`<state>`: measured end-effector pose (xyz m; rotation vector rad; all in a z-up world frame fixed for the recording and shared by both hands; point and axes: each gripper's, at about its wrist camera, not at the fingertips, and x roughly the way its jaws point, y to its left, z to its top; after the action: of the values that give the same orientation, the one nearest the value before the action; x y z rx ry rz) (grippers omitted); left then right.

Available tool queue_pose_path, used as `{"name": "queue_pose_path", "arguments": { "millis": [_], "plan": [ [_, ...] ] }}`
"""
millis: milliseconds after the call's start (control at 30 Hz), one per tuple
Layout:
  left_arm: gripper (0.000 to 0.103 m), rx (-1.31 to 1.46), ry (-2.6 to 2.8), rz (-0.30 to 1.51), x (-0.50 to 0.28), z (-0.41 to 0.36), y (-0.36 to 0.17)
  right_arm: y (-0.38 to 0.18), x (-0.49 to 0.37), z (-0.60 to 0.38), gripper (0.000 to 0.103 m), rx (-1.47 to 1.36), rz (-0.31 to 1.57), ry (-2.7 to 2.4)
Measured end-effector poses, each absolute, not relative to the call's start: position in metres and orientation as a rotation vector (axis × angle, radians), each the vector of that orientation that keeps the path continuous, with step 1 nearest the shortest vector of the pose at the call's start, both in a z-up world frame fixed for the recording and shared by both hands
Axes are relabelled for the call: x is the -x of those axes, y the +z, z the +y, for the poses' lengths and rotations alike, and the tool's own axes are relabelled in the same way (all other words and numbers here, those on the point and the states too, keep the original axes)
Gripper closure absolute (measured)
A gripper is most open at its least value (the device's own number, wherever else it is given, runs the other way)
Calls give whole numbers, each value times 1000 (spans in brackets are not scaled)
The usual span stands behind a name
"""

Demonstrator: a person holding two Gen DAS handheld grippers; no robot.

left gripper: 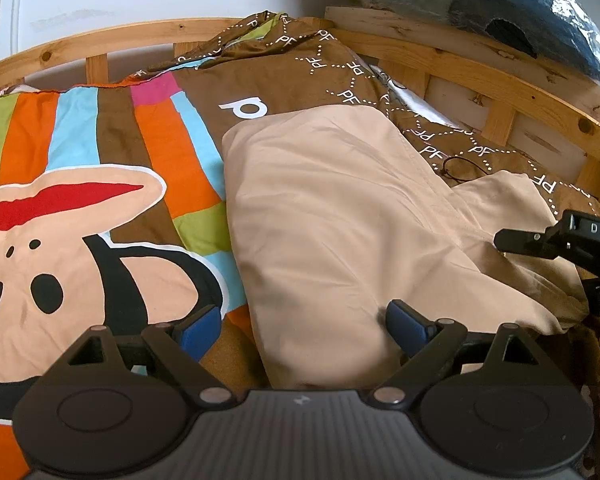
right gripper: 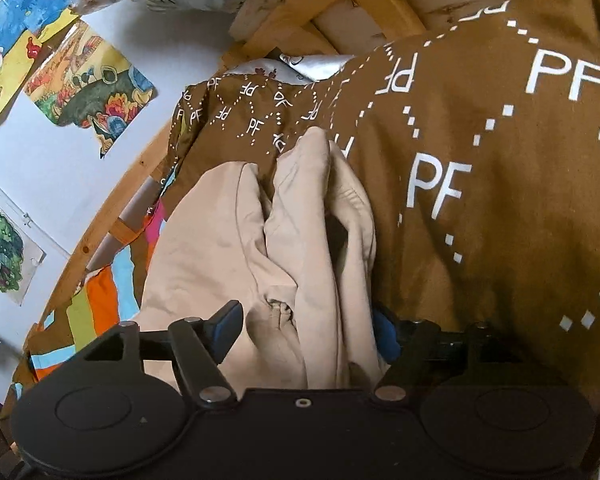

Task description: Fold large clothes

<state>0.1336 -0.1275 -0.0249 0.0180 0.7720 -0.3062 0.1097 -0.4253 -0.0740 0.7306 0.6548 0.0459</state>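
**A:** What is in front of the person, from left to right?

**B:** A bed, covered by a striped cartoon duvet (left gripper: pixel 100 184). To the right of the stripes lies a large beige garment (left gripper: pixel 332 216), partly flattened. It stretches away toward the wooden bed frame (left gripper: pixel 452 56).

**A:** Where are the claws?

**B:** The left claw (left gripper: pixel 304 330) is spread wide, gripping nothing. It sits at the near edge of the garment, one blue pad (left gripper: pixel 200 330) over the duvet and the other over the cloth. The right claw (right gripper: pixel 306 330) is also parted. Bunched beige folds rise between its fingers, but nothing is pinched.

**A:** What does the step seem to be?

**B:** Probably taking hold of the near edge to fold it over.

**A:** How should it be done well?

**B:** Each claw should close on one clean layer at a corner. The right side is crumpled against the brown PF-patterned bedding (right gripper: pixel 480 152), so it likely needs smoothing first. Both claws should then lift level together, or the fold may skew.
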Motion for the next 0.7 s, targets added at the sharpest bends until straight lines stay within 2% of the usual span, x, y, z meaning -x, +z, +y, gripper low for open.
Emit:
{"name": "queue_pose_path", "arguments": {
  "millis": [133,267,433,533,567,700],
  "plan": [
    [11,-13,-328,780,-136,-126,-22,-70,-114,-408,37,-563,697,44],
    [12,184,-488,761,-146,-95,-13,-66,-114,-390,42,-378,714,48],
    [13,401,-477,768,-187,-60,-21,-71,-112,-395,42,-427,712,48],
    [16,499,-464,854,-225,-54,-39,-71,-111,-395,42,-434,700,49],
    [20,525,-476,899,-238,-53,-48,-72,-110,-396,42,-442,693,50],
    [18,605,-547,1001,-263,-58,-72,-75,-109,-400,44,-468,665,55]
  ]
}}
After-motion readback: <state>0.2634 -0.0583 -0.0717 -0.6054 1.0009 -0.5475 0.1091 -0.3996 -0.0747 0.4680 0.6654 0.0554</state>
